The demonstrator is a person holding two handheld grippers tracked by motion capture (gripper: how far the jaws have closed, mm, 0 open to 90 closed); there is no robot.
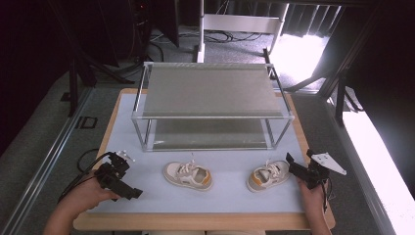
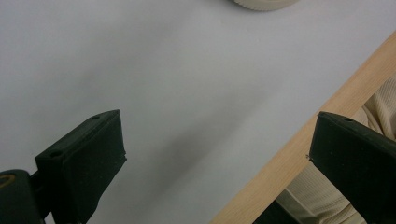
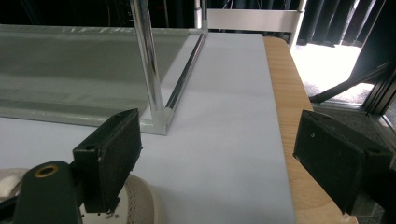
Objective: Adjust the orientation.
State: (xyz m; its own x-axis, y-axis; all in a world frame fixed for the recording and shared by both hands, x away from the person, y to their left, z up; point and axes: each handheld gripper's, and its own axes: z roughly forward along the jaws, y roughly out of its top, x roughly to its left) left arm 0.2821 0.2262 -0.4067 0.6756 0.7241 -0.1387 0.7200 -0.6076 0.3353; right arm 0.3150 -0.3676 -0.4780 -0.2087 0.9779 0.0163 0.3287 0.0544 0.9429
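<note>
My right gripper (image 1: 294, 167) sat wide open, empty, at the right shoe's (image 1: 267, 176) heel; left gripper (image 1: 128, 188) open, empty, near the left shoe (image 1: 188, 175). I judged: straddle the heel collar squarely before closing the fingers.

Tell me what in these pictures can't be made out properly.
- Left shoe: in the left gripper view the top edge cuts it to a strip of sole.
- Right shoe: in the right gripper view the bottom edge and the right gripper hide most of it.
- Lower shelf of the rack: in the high view the top shelf covers its back part.
- Shoe lettering: too small in the high view.
</note>
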